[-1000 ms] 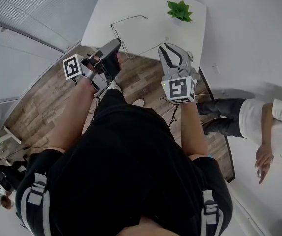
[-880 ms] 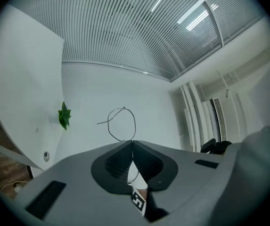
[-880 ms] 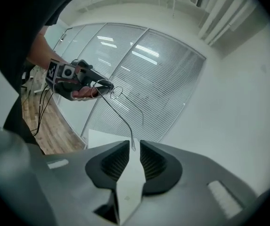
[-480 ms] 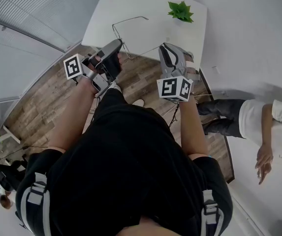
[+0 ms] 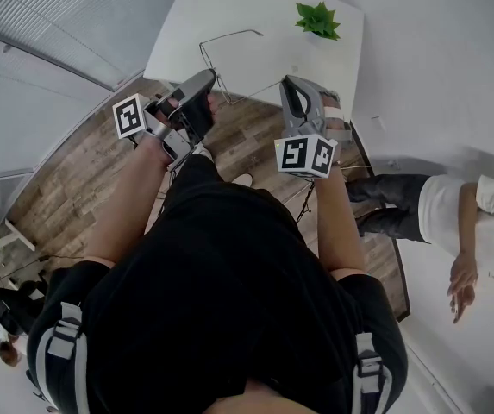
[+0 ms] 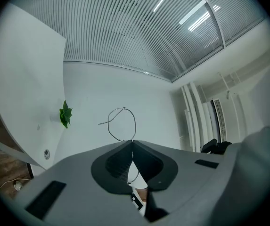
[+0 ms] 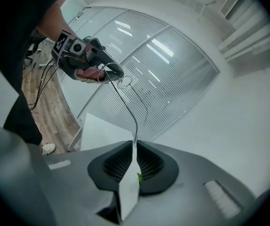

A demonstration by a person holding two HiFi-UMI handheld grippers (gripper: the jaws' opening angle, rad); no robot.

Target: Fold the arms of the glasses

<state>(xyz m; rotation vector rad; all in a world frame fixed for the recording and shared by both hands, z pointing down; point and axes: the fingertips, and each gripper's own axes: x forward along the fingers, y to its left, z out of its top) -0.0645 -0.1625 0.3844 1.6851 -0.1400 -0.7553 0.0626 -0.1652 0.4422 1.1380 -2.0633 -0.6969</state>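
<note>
Thin wire-frame glasses (image 5: 226,57) hang in the air over the near edge of the white table (image 5: 255,3), stretched between both grippers. My left gripper (image 5: 207,82) is shut on the frame near one lens rim (image 6: 123,123), which loops up beyond its tips. The right gripper (image 5: 286,84) has just been closing its jaws and now pinches the end of one glasses arm (image 7: 126,103). That arm runs from its tips across to the left gripper (image 7: 107,70). In the right gripper view the arm's wire enters the narrow slit between the pads.
A small green plant (image 5: 318,20) stands at the table's far right corner. A person in a white top (image 5: 466,210) is at the right by the wall. Wood floor lies below, and a slatted glass wall runs along the left.
The right gripper has rolled, so its marker cube shows a different face, and its jaws have narrowed onto the glasses arm. The left gripper has held still.
</note>
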